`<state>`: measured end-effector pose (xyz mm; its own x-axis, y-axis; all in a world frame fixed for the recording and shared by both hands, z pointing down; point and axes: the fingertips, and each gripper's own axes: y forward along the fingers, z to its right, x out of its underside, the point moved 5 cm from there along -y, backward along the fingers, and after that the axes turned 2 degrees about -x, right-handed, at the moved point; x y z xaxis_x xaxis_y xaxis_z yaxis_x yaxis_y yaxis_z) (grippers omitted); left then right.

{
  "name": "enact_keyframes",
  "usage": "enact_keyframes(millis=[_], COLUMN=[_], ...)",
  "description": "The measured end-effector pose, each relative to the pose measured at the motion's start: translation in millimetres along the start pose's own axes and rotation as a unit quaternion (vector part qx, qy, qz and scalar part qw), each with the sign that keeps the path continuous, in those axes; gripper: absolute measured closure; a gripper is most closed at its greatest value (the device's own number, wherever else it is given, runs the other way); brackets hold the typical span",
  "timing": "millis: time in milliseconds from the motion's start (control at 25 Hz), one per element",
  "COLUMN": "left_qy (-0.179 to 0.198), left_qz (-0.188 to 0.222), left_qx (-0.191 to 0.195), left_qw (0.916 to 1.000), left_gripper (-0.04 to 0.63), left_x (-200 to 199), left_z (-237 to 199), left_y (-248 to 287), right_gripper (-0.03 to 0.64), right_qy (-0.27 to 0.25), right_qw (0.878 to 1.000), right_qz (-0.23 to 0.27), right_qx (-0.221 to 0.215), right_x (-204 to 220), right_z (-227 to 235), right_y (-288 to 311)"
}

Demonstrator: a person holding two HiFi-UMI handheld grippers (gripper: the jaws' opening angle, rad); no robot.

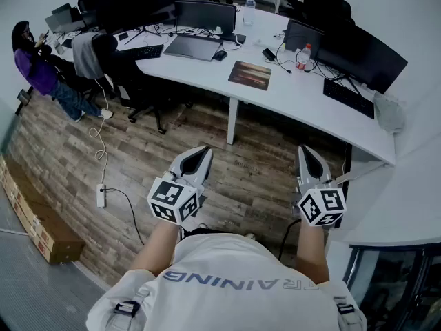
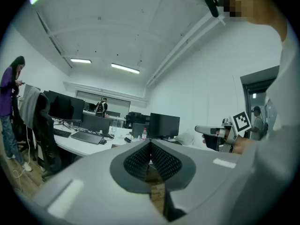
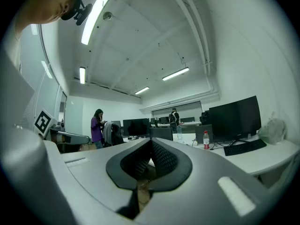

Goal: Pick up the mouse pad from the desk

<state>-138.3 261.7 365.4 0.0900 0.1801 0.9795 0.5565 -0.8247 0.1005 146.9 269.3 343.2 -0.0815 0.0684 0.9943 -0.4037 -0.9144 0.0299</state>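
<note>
1. A person stands back from a curved white desk (image 1: 289,98), with the left gripper (image 1: 200,154) and right gripper (image 1: 307,154) held level and side by side; both pairs of jaws are pressed together with nothing between them.
2. The mouse pad (image 1: 249,75), a dark rectangle with a reddish print, lies flat near the desk's front edge, just above its white leg (image 1: 233,119); it is well apart from both grippers, so the reach looks not yet begun.
3. The pick seems to call for stepping in, spreading one pair of jaws and meeting the pad's near edge low and level; a thin, flat pad offers little to bite, so drawing it out over the desk edge, or working one jaw under a corner, would likely serve best.
4. The pad rests on bare desktop; a bottle (image 1: 303,56) and cables lie near it to the right, a keyboard (image 1: 348,96) farther along.
5. Monitors (image 1: 205,16) line the desk in an open office; a power strip (image 1: 101,196) trails cable over the wood-look floor (image 1: 172,150); a person in purple (image 1: 38,64) stands at far left.
</note>
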Motion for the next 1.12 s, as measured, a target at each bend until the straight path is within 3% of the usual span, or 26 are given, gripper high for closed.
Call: enact_keyframes(millis=[560, 760, 1120], left_qy=[-0.003, -0.006, -0.008], left_qz=[0.0, -0.003, -0.005], left_qx=[0.004, 0.006, 0.009], left_qw=[1.0, 1.0, 0.9999], left_gripper=[0.594, 0.594, 0.594], left_x=[-1, 0, 2], left_z=[-7, -11, -31], left_y=[-7, -8, -21], right_gripper=[0.604, 0.604, 0.604], right_qy=[-0.003, 0.043, 0.029], right_qw=[1.0, 0.998, 0.999], right_qz=[0.001, 0.036, 0.011], right_qx=[0.01, 0.018, 0.032], right_x=[-3, -9, 5], right_z=[-4, -1, -22], right_y=[1, -2, 8])
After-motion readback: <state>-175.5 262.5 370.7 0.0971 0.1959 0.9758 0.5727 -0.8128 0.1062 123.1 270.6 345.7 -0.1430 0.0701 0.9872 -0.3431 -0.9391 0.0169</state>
